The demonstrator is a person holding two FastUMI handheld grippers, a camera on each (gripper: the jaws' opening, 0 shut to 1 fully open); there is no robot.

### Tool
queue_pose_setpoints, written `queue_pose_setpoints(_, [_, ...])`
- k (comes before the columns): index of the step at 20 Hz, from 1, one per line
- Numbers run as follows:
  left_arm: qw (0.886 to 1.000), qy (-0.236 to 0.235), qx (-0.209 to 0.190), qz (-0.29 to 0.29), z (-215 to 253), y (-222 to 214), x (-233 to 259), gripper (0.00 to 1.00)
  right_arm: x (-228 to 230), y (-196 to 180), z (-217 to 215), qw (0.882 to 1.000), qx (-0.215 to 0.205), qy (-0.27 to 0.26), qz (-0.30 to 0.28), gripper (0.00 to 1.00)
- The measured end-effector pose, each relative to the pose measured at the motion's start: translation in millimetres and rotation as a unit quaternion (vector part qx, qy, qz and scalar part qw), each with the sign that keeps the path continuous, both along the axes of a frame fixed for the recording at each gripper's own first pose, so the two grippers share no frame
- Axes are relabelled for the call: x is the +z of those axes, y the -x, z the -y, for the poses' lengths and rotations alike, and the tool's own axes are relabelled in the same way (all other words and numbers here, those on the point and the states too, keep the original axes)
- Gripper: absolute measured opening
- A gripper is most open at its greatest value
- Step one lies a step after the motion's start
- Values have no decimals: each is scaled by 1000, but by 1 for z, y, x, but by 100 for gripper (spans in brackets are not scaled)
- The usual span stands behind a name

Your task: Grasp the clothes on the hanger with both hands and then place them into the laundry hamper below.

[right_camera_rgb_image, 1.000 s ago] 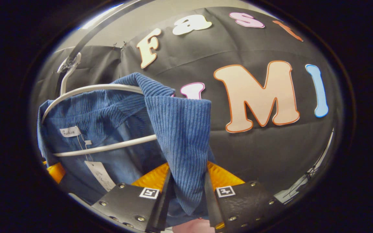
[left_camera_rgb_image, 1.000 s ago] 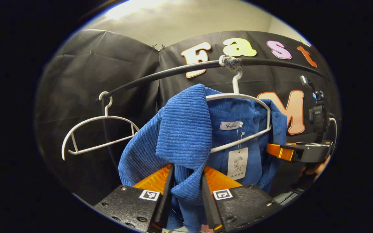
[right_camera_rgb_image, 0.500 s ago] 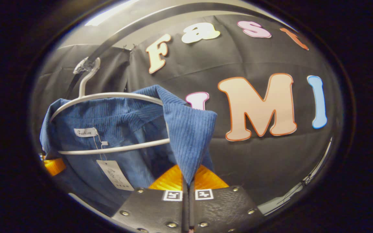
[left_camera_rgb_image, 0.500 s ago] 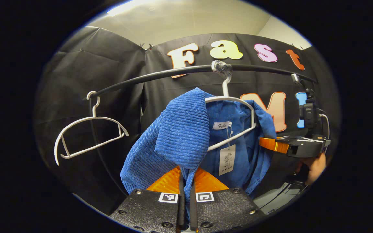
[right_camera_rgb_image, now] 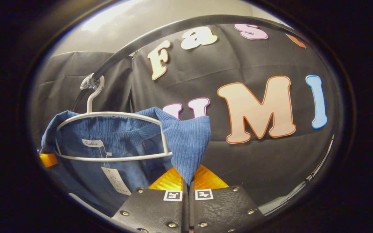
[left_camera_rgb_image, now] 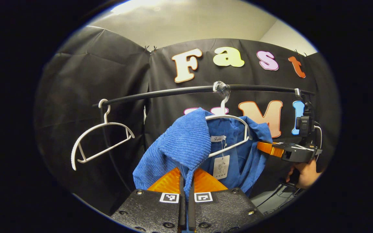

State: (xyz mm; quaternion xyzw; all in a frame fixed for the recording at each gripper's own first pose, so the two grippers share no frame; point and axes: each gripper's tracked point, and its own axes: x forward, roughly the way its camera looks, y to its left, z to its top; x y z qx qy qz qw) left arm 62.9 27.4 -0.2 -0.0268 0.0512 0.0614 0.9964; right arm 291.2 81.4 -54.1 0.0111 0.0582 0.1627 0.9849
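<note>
Left gripper view. Left tongs (left_camera_rgb_image: 186,194): closed tight, a fold of the blue garment (left_camera_rgb_image: 186,145) pinched between both fingers at the shoulder. The garment is draped on a white hanger (left_camera_rgb_image: 235,118), which is hooked on the black rail (left_camera_rgb_image: 160,93) at a taped spot. A paper tag (left_camera_rgb_image: 221,167) is seen dangling inside the collar. An empty white hanger (left_camera_rgb_image: 99,137) is hung toward the rail's end, well apart from the garment. Farther off, the right tongs (left_camera_rgb_image: 264,148) are seen at the garment's other shoulder, held by a hand (left_camera_rgb_image: 304,173).

Right gripper view. Right tongs (right_camera_rgb_image: 188,189): closed tight, the other shoulder of the blue garment (right_camera_rgb_image: 186,142) clamped between both fingers. The white hanger (right_camera_rgb_image: 115,136) is lodged inside the garment, its lower bar touching the cloth just beside the grip. The hamper is not in sight.

Risks, as judged. The shoulders are not yet freed from the hanger; if the cloth is drawn straight down, the hanger may be dragged along or swung off the rail. Only thin folds are held, so the ribbed cloth may be lost from either grip under the garment's weight. Uneven pulling may snag the collar or tag string on the hanger bar.
</note>
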Motion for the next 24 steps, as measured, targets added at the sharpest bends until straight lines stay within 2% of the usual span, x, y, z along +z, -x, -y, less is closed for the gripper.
queue_pose_setpoints(2, [1000,-7,-7,6,4,8,15,3,1,-2,5,1000,-7,9,1,0])
queue_pose_setpoints(3, [1000,-9,-7,6,2,11,21,3,5,-5,8,1000,-12,9,4,5])
queue_pose_setpoints(4, [1000,-10,-8,9,-1,13,27,3,8,-7,10,1000,-16,6,7,0])
queue_pose_setpoints(13, [999,-14,-39,8,-31,4,68,3,38,-40,22,999,-31,10,24,0])
queue_pose_setpoints(22, [996,-68,-48,-31,-79,-11,58,3,20,-78,32,998,-42,36,24,0])
queue_pose_setpoints(24, [996,-65,-44,-42,-89,-13,50,3,18,-81,28,998,-39,37,23,0])
